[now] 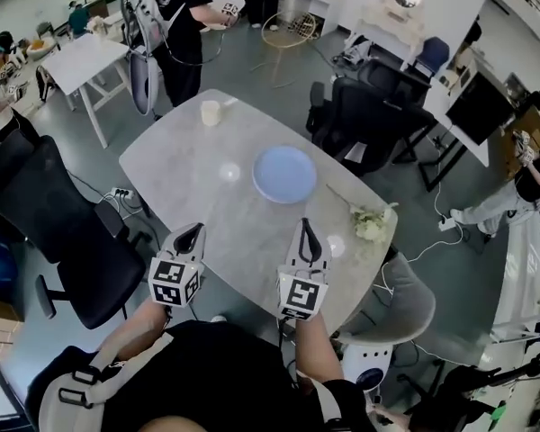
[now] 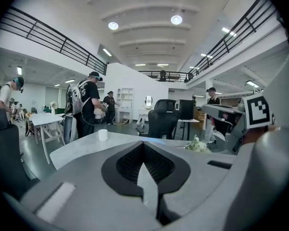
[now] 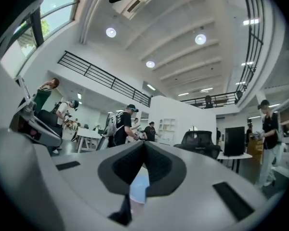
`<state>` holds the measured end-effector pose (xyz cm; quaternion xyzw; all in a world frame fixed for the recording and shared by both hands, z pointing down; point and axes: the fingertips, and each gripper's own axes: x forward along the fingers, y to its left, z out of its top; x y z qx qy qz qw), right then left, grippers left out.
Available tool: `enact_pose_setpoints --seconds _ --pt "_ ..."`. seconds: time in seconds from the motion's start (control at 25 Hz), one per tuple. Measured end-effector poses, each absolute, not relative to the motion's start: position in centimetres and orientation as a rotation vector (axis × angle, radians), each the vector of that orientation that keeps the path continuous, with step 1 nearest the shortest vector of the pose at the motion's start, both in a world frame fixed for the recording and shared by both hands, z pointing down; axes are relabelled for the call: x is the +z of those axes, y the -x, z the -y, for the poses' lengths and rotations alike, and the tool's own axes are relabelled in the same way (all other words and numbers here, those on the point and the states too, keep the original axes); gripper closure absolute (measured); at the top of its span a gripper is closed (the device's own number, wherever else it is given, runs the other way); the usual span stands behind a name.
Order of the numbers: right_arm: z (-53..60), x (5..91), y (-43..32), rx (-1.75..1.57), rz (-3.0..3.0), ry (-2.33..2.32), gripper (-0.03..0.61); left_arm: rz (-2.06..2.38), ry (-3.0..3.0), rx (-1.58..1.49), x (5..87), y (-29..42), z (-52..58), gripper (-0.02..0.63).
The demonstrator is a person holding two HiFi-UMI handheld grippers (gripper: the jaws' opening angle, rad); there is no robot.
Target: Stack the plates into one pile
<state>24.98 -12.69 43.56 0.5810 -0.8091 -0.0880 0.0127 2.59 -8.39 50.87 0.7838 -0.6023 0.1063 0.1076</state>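
Apparently done | your blue plate pile (image 1: 284, 174) sits on table (image 1: 180, 174), no stray plates | left gripper (image 1: 191, 233), right gripper (image 1: 306, 229): pressed together, empty

Pale-blue plate (image 1: 284, 174) (flat) on table (image 1: 175, 165)

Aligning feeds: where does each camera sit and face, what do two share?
Head view: on the head, down at table and blue plate; forearms, left gripper, right gripper show.
Left gripper view: rides it, level across table; shut jaws show.
Right gripper view: rides it, level into the room; shut jaws show.
Shared: white cup, head and left gripper views.
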Motion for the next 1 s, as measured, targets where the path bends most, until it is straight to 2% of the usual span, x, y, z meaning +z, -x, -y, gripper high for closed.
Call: enact_pose_setpoints --seconds 0.2,1.0 --pt "9.1 46.1 -26.7 -0.119 2.472 -1.901 0.572 1.711 -2.385 0.306 50.0 -5.1 8.2 0.611" --pt "4.8 46.1 -28.0 -0.133 2.469 -1.893 0.571 1.634 -2.427 0.315 50.5 -8.6 4.2 0.611"
